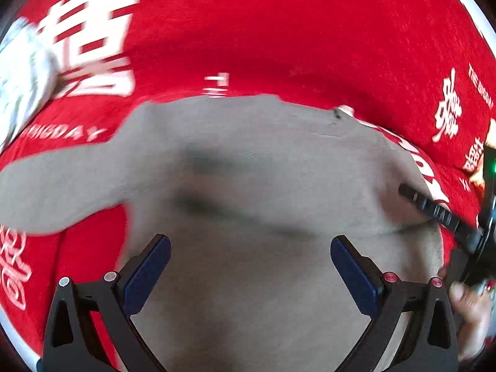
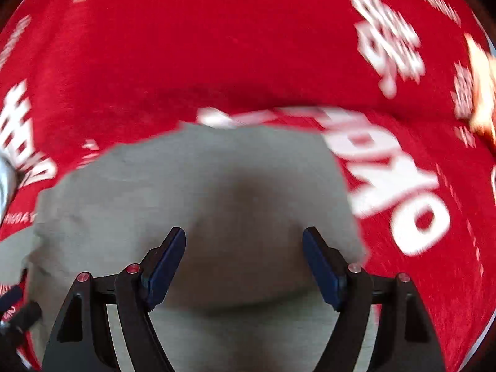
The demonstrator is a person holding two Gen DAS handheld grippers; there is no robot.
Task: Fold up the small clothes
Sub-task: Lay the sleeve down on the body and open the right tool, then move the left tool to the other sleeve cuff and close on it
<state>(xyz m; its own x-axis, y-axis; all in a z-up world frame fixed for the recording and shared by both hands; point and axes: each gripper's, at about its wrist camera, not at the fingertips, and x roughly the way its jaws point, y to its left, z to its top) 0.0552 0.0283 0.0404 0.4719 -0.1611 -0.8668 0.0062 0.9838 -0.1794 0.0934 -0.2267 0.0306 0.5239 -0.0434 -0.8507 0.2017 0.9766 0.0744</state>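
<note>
- Lying on a red cloth (image 1: 279,31) with white letters was a small grey shirt (image 1: 248,170), with 1 sleeve sticking out to the left.
- The left gripper (image 1: 250,274) hung over the shirt with its 2 blue pads (image 1: 148,274) spread wide, and it held nothing.
- The right gripper (image 2: 245,268) was over the shirt too, with its pads far apart and nothing between them.
- A white bundle of cloth (image 1: 21,77) sat at the far left edge, too blurry to name.
</note>
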